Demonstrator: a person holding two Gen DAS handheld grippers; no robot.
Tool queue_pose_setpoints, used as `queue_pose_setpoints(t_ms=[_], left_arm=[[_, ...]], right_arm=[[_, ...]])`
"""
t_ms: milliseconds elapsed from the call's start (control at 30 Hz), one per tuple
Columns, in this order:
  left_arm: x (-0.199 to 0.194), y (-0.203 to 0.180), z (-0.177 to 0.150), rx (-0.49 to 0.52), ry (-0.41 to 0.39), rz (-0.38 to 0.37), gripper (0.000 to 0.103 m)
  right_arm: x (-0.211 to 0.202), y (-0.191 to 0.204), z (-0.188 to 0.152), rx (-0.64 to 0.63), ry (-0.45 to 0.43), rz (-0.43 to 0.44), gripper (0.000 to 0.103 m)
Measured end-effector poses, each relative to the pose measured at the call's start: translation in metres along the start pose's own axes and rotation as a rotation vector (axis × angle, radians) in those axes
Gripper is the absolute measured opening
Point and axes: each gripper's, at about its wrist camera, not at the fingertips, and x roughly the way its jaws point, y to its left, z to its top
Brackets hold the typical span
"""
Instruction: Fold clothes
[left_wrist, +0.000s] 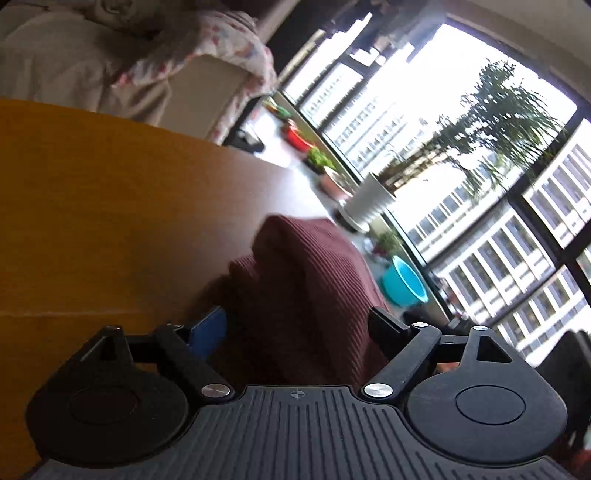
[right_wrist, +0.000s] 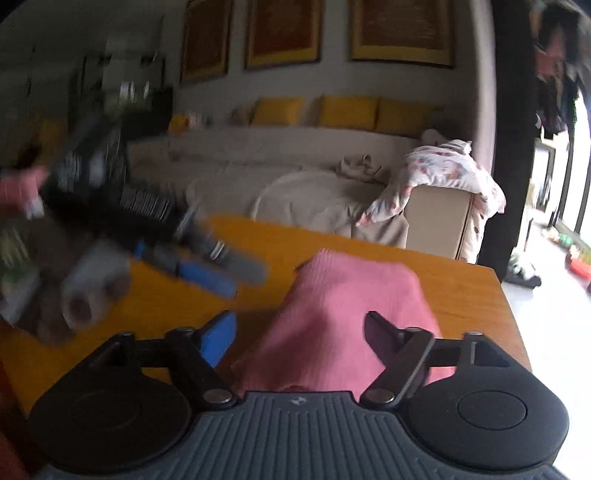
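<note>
A pink ribbed knit garment (right_wrist: 354, 314) is seen folded on the orange wooden tabletop (right_wrist: 461, 295), its near end lying between the spread fingers of the right tool (right_wrist: 301, 332), not pinched. In the left wrist view the same garment (left_wrist: 306, 288), looking maroon in shadow, sits between the released jaws of the left tool (left_wrist: 299, 325). The other tool (right_wrist: 207, 258) is seen blurred beside the garment. A beige sofa (right_wrist: 332, 192) is seen behind.

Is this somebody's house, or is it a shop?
It looks like a home, probably a living room high up in a flat. There is a long sofa with yellow cushions, framed pictures on the wall, and potted plants by a big window facing tall buildings.
</note>
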Motion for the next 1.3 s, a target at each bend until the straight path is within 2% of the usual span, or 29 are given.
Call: queue_pose_setpoints(t_ms=[33, 67, 100, 133, 167, 233, 433, 533, 600, 667, 733, 800, 933, 1033, 1167, 1233, 1300], left_arm=[[0.002, -0.004, 0.002, 0.008, -0.009, 0.009, 0.086], [0.001, -0.007, 0.002, 0.026, -0.019, 0.026, 0.086], [-0.003, -0.008, 0.003, 0.053, -0.027, 0.051, 0.086], [-0.007, -0.009, 0.003, 0.082, -0.034, 0.072, 0.086], [-0.009, -0.012, 0.004, 0.117, -0.038, 0.084, 0.086], [-0.006, -0.018, 0.009, 0.181, -0.042, 0.088, 0.089], [0.03, -0.044, 0.024, 0.338, -0.037, 0.078, 0.091], [0.047, -0.057, 0.028, 0.389, -0.041, 0.033, 0.092], [0.054, -0.065, 0.026, 0.472, -0.032, 0.036, 0.093], [0.065, -0.074, 0.021, 0.62, -0.009, 0.104, 0.093], [0.067, -0.075, 0.016, 0.694, 0.008, 0.142, 0.094], [0.062, -0.067, 0.02, 0.664, -0.008, 0.151, 0.094], [0.038, -0.026, 0.04, 0.348, -0.056, 0.11, 0.096], [0.017, -0.01, 0.031, 0.196, -0.056, 0.094, 0.095], [-0.014, 0.008, 0.011, 0.006, -0.062, -0.045, 0.095], [-0.028, 0.014, -0.001, -0.087, -0.077, -0.141, 0.1], [-0.029, 0.012, -0.008, -0.137, -0.083, -0.221, 0.101]], right_arm=[[0.011, 0.007, -0.003, -0.052, 0.016, -0.036, 0.06], [0.021, 0.012, -0.007, -0.114, 0.021, -0.087, 0.033], [0.027, 0.011, -0.007, -0.132, 0.021, -0.118, 0.02], [0.026, 0.001, -0.003, -0.07, 0.016, -0.098, 0.016], [0.02, -0.017, 0.003, 0.048, 0.005, -0.048, 0.012], [0.011, -0.05, 0.008, 0.244, -0.013, 0.011, 0.01], [0.006, -0.108, -0.001, 0.529, -0.078, 0.064, 0.009], [0.004, -0.114, -0.009, 0.549, -0.096, 0.102, 0.009], [0.001, -0.113, -0.013, 0.542, -0.095, 0.129, 0.009], [0.0, -0.109, -0.016, 0.533, -0.085, 0.161, 0.009], [0.0, -0.102, -0.016, 0.503, -0.066, 0.191, 0.009], [0.003, -0.091, -0.017, 0.455, -0.035, 0.211, 0.009], [0.018, -0.062, -0.018, 0.336, 0.03, 0.237, 0.009], [0.027, -0.034, -0.018, 0.219, 0.065, 0.231, 0.009], [0.029, -0.002, -0.015, 0.083, 0.061, 0.167, 0.009], [0.026, 0.003, -0.009, 0.083, 0.037, 0.192, 0.009], [0.025, 0.008, -0.003, 0.076, 0.022, 0.217, 0.009]])
